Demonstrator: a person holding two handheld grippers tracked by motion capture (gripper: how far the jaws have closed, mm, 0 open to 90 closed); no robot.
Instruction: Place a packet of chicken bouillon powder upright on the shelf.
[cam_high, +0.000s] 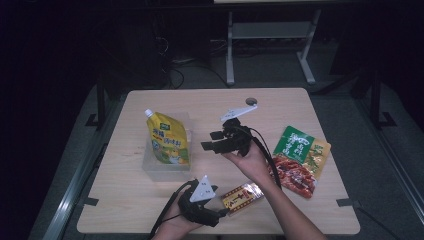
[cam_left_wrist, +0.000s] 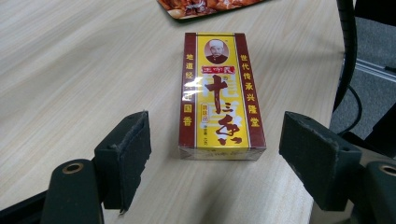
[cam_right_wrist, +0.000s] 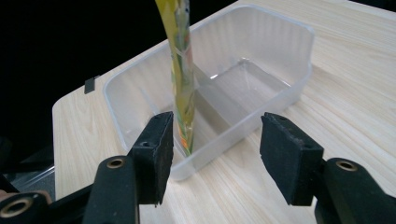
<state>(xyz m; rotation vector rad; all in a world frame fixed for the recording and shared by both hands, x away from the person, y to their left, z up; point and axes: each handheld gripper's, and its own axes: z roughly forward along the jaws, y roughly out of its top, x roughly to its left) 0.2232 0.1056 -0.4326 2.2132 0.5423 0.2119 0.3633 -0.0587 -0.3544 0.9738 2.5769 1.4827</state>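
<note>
Clear plastic tub (cam_high: 150, 167) sits left of centre on the tabletop (cam_high: 300, 105); yellow spout pouch (cam_high: 168, 138) stands upright inside it, leaning on the rim. In the right gripper view the pouch (cam_right_wrist: 181, 70) is edge-on, rising out of the tub (cam_right_wrist: 280, 60) near its close wall.

Right claw (cam_high: 214, 140) hovers just right of the tub, jaws pointing toward it. Jaws spread, nothing between the pads; in its own view the claw (cam_right_wrist: 215, 149) has its left-hand pad just in front of the pouch's lower edge; contact can't be told.

Left claw (cam_high: 223, 213) is low at the near edge of the tabletop, jaws wide apart, aimed at the red-and-yellow seasoning box (cam_high: 242, 197). Box lies flat on the tabletop, near edge, right of centre. In the left gripper view the box (cam_left_wrist: 219, 98) lies just ahead of the claw (cam_left_wrist: 215, 154), lined up with the gap; pads (cam_left_wrist: 133, 154) clear of it on both sides, no grip.

Green-and-red snack bag (cam_high: 300, 160) lies flat on the right side, well apart from the tub, near the box's far end.
</note>
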